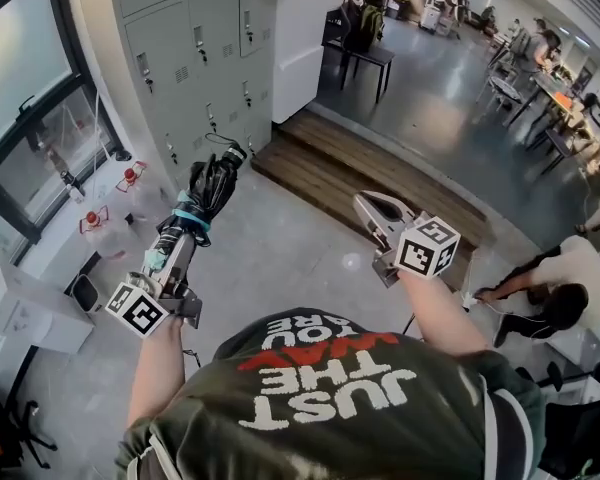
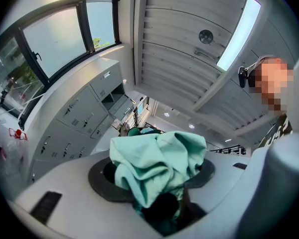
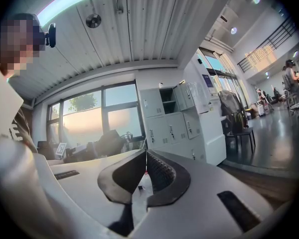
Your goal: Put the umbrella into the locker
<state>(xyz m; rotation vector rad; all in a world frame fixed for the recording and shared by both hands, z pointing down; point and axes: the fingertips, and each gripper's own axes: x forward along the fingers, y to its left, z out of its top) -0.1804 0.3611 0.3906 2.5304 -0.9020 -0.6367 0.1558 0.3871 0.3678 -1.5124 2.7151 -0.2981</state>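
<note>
Lockers: a grey bank of small doors (image 1: pixel 195 58) stood against the wall, ahead and to the person's left. One upper compartment (image 3: pixel 168 99) in it stood open.
Person: seen from above in an olive shirt (image 1: pixel 330 388), standing on the grey floor (image 1: pixel 280 258) well short of the lockers.
Umbrella: folded, black with a teal band (image 1: pixel 205 193). It was held out with its tip toward the lockers, well apart from them and not yet in any compartment.
Left tool: clamped on the umbrella's near end (image 1: pixel 180 243), with teal fabric bunched between its jaws.
Right tool: jaws pressed together on nothing (image 1: pixel 368 204), held on the side of the person farther from the lockers.
Step in hand: probably carrying the umbrella over to the lockers, so the task looked early.
Doing it well: a firm grip, the tip aimed at the open compartment, and the umbrella fed in lengthways to clear the door edges. The free right tool could steady the door.
</note>
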